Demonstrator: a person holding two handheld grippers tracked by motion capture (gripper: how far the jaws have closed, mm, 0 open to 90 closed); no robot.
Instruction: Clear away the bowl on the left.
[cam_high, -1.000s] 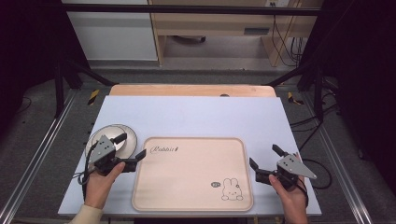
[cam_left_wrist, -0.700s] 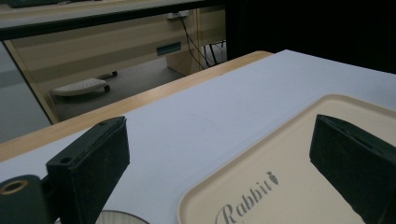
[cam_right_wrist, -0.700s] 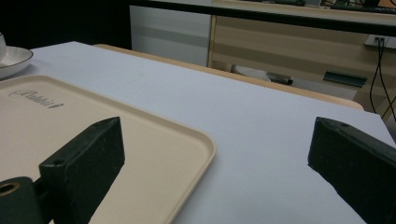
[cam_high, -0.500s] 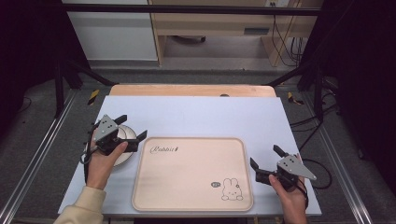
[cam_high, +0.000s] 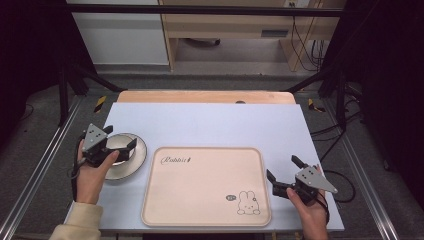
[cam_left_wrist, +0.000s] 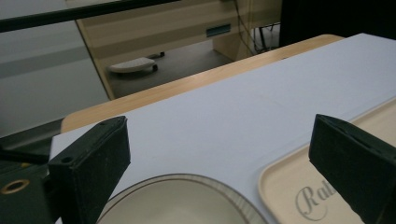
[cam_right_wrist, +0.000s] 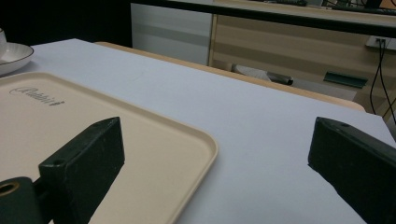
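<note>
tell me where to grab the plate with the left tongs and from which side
Grip the plate by its thin raised rim, on the near-left edge under the left tongs, coming down from above with one jaw inside and one outside. It lies flat on the table, close beside the tray, so that side is cramped.

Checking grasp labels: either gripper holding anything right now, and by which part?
Nothing is held. The left gripper hangs open over the plate, jaws apart, no contact visible. The right gripper is open beside the tray.
</note>
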